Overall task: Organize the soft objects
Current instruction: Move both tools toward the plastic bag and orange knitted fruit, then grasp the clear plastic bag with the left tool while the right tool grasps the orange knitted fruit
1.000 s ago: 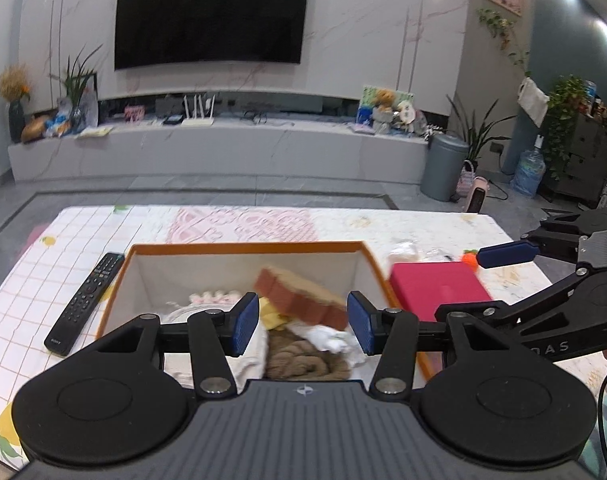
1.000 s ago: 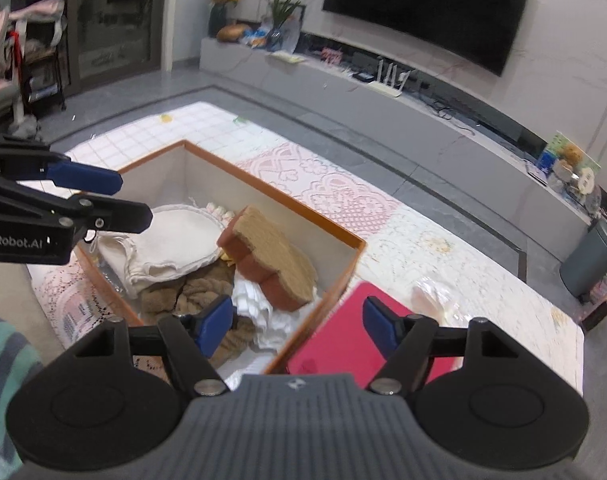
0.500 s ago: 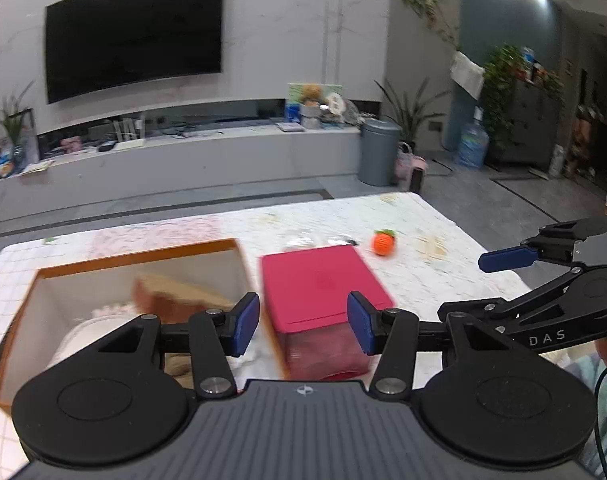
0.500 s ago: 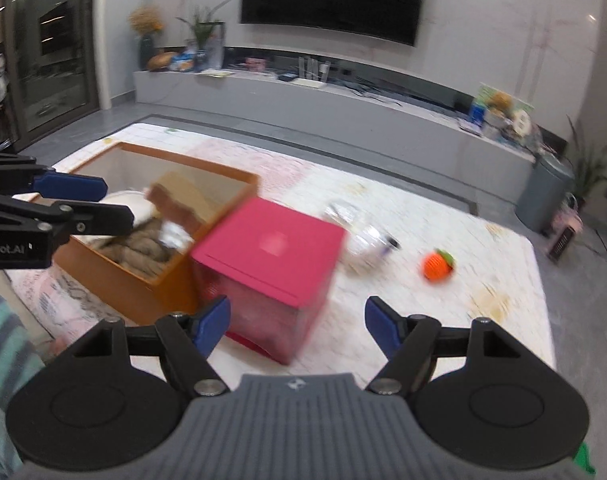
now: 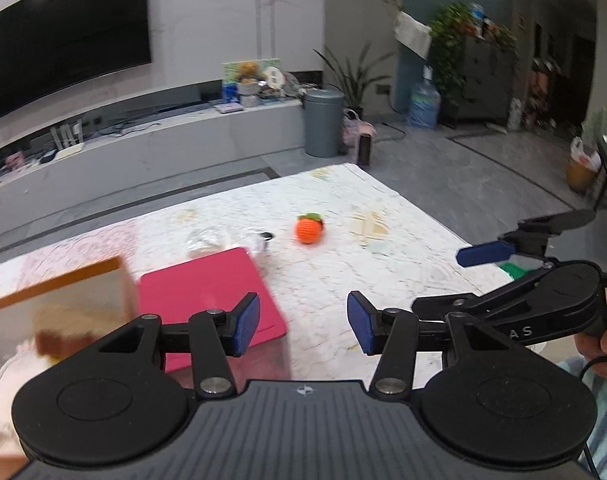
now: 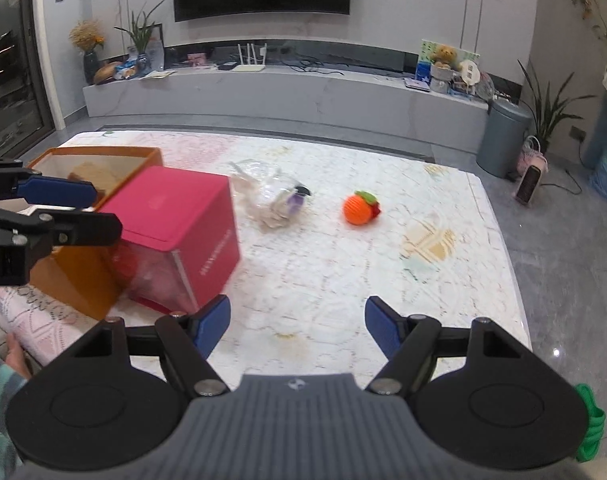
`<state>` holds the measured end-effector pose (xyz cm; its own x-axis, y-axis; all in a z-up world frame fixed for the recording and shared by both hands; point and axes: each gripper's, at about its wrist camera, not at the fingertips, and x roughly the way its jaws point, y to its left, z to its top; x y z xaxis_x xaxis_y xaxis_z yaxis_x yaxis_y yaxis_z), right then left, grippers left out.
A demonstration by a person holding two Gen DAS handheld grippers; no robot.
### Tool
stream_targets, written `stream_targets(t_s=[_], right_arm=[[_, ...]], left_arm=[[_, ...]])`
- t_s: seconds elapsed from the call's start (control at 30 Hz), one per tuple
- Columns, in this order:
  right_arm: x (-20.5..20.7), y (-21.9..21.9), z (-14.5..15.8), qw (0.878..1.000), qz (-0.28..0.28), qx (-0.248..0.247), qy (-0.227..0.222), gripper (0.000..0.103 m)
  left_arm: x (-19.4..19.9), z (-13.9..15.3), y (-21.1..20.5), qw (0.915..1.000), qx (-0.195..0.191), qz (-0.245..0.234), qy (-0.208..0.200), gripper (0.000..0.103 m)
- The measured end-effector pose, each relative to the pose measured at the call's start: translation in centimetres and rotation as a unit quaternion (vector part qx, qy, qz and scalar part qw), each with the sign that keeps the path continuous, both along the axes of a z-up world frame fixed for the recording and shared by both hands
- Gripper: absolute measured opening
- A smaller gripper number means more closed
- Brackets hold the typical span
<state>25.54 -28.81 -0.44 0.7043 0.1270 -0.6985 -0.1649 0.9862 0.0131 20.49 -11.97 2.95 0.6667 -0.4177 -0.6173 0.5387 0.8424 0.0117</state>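
Between our 2 sets of blue pads nothing is held: the left gripper (image 5: 302, 323) has its jaws apart, and the right gripper (image 6: 296, 325) is spread just as wide over bare tabletop (image 6: 443, 280). A second ago both of us were looking down into the orange fabric bin (image 6: 75, 280) with its towels and rope; now we've swung right, and the bin has slid to the left edge of both views. That tells us the drop-off is done and we're hunting for the next soft thing.

And there it sits: the orange knitted ball (image 6: 358, 210) with its green leaf, alone on the patterned cloth, ahead of the right gripper and slightly to its right, well apart from the pads. From the left wrist, the ball (image 5: 309, 230) lies ahead, almost on the centre line. Nearer the bin, the pink box (image 6: 175, 224) stands touching it, and a crinkled clear plastic bag (image 6: 269, 196) lies just behind the box. Our guess: the right gripper reaches forward for the ball next.
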Motion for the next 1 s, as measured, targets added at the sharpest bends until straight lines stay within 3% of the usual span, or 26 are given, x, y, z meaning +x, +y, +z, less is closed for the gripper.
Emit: stream_targets(t_s=[0.23, 0.4, 0.6, 0.83, 1.0], right_arm=[[2.5, -2.0, -0.9, 1.0, 0.004, -0.001, 0.003, 0.073], [5.4, -3.0, -2.0, 1.0, 0.016, -0.004, 0.013, 0.073], [9.7, -3.8, -3.9, 0.999, 0.029, -0.01, 0.029, 0.073], [15.2, -5.0, -6.7, 0.998, 0.033, -0.01, 0.047, 0.074], [18.8, -5.6, -8.4, 0.998, 0.039, -0.009, 0.044, 0.08]], left_arm=[[3.4, -0.7, -3.8, 0.9971, 0.061, -0.038, 0.024, 0.058], [7.1, -1.4, -6.0, 0.9897, 0.124, -0.059, 0.042, 0.058], [11.8, -3.7, -8.4, 0.9723, 0.198, -0.101, 0.072, 0.059], [17.5, -7.1, -10.5, 0.9503, 0.278, -0.115, 0.08, 0.06], [21.0, -9.1, -11.1, 0.9398, 0.3, -0.125, 0.105, 0.06]])
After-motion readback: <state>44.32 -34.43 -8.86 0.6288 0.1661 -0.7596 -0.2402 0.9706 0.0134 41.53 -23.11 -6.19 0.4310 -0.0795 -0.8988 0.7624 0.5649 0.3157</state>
